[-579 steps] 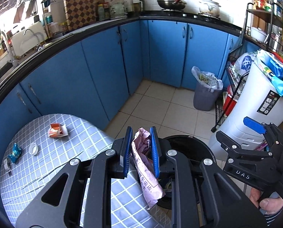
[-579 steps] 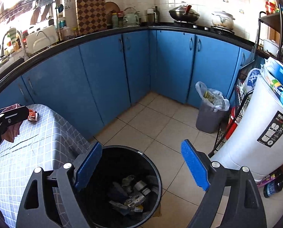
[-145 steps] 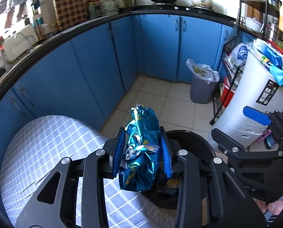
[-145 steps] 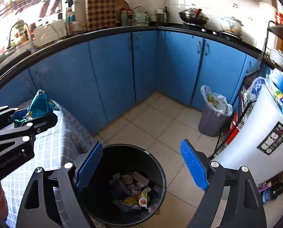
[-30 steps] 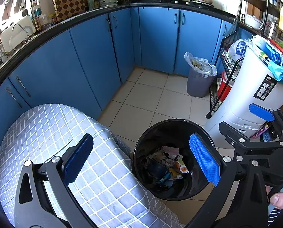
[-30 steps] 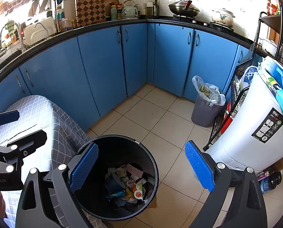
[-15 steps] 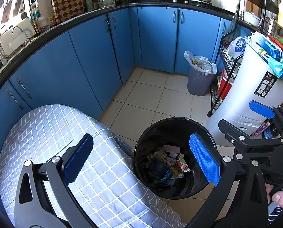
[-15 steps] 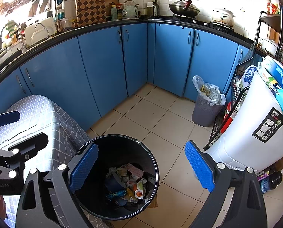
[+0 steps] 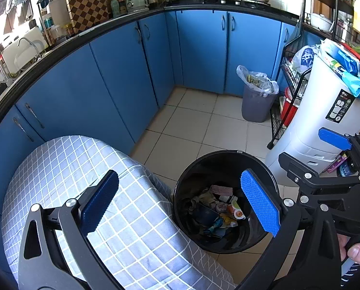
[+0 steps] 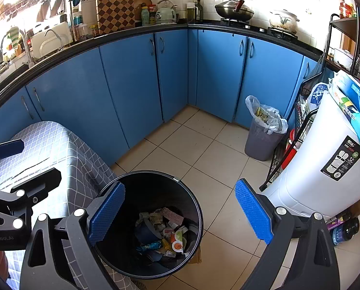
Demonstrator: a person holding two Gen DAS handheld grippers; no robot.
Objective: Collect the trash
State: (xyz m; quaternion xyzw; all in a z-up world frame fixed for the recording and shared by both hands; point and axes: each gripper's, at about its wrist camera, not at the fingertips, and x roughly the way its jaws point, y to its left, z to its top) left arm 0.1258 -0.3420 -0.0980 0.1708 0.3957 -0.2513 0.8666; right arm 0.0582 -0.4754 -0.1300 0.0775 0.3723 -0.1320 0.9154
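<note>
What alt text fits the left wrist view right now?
The left gripper hangs open and empty over a black bin of mixed trash, beside a checked tablecloth. The open right gripper shows at right, blue cabinets behind.

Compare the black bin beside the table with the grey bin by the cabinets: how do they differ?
The black bin is unlined and stands beside the checked table; the grey bin has a clear plastic liner and stands near the blue cabinets. The black bin holds mixed wrappers low down; the grey bin is filled to its rim. Both are round, open-topped and upright.
</note>
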